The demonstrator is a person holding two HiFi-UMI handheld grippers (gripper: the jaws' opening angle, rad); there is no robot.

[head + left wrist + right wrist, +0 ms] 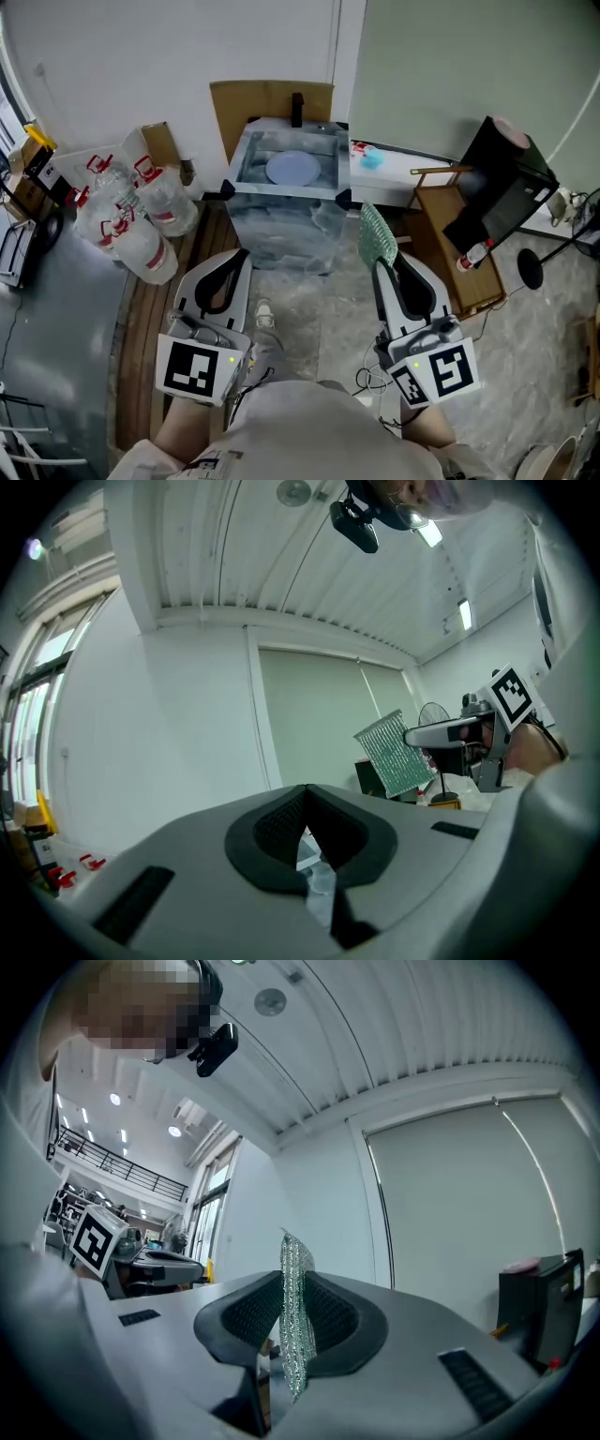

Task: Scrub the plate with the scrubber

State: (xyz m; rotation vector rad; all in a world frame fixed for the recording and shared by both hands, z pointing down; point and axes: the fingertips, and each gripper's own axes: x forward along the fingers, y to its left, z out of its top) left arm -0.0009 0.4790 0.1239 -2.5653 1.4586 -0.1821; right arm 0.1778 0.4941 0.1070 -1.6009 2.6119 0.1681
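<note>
Bright, even light: daylight from tall windows (28,724) left of the left gripper (305,832), white ceiling strip lamps (466,614) above it. Shadows soft. The silvery mesh scrubber sheet (296,1288) in the right gripper (291,1335) glints. Gripper views fisheye-warped, corners black. Head view sharp.

From my feed, this looks like a makeshift test space in a lab or office building, not a real kitchen. The sink is only a clear plastic tub (281,234) standing against a bare wall. Around it I see big water jugs (141,220), cardboard (267,98) and loose cables (367,380) on the floor. There is a ribbed panel ceiling (309,564), a roller blind (459,1194), a pedestal fan (433,712) and, far off, a railed mezzanine (112,1157) under ceiling lights.
</note>
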